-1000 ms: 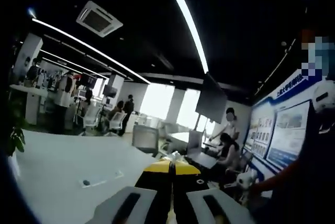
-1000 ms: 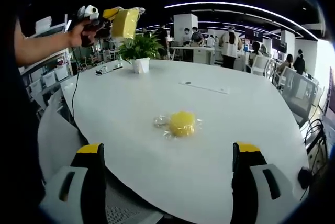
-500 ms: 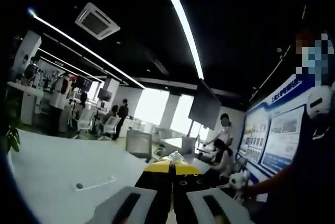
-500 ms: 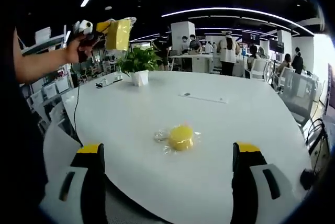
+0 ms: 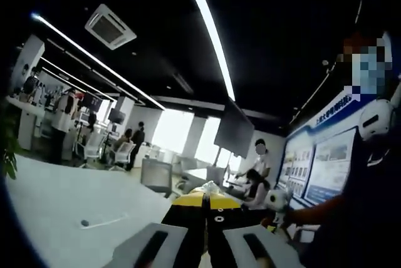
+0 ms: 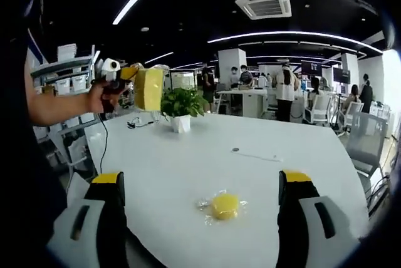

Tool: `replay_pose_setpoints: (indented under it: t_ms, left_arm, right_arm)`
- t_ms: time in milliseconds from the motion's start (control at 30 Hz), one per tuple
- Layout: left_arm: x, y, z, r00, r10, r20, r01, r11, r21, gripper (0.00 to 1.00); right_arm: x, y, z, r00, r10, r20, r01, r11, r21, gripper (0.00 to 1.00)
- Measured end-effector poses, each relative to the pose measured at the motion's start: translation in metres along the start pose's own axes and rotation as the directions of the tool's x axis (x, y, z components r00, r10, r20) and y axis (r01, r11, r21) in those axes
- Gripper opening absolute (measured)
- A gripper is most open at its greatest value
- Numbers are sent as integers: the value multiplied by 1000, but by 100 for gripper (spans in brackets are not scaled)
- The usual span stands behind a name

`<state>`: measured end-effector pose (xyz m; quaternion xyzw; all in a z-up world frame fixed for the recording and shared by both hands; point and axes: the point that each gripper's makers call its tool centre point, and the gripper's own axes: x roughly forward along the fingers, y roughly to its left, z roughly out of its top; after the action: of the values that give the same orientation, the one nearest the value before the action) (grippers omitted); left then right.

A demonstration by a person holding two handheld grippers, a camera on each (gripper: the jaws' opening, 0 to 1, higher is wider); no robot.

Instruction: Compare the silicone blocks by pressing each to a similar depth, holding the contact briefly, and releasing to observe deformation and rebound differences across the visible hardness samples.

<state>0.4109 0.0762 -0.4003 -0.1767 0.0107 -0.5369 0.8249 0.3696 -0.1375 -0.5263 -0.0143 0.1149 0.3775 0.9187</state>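
Left gripper (image 6: 135,80), raised off the desk (image 6: 188,174), clamps a yellow block (image 6: 149,88). Right gripper (image 6: 199,218) wide open, empty; yellow disc (image 6: 224,206) near the desk's front edge.

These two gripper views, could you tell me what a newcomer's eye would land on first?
In the right gripper view, the left gripper holds a yellow block up in the air beside a potted plant. A round yellow puck lies in clear wrap on the white table, between the wide-open right gripper jaws.
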Motion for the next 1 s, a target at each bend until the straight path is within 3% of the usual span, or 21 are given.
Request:
replay_pose_setpoints:
  t_ms: [433, 700, 733, 833, 1000]
  left_arm:
    - [-4, -14, -2, 999, -5, 37, 5, 1000, -16, 0]
    - [-7, -23, -4, 998, -16, 61, 18, 999, -37, 0]
    - [-7, -24, -4, 998, -16, 68, 18, 999, -40, 0]
    - [-6, -27, -3, 996, -16, 83, 19, 999, -45, 0]
    - [-5, -31, -2, 995, -25, 96, 30, 998, -56, 0]
  right_arm:
    - [27, 29, 49, 991, 111, 75, -108, 993, -36, 96]
    - [42, 45, 69, 981, 169, 96, -163, 984, -67, 96]
    - [43, 48, 72, 979, 180, 100, -174, 983, -67, 95]
    - [46, 54, 72, 972, 217, 85, -212, 975, -64, 76]
    - [56, 63, 70, 966, 247, 68, -242, 967, -80, 77]
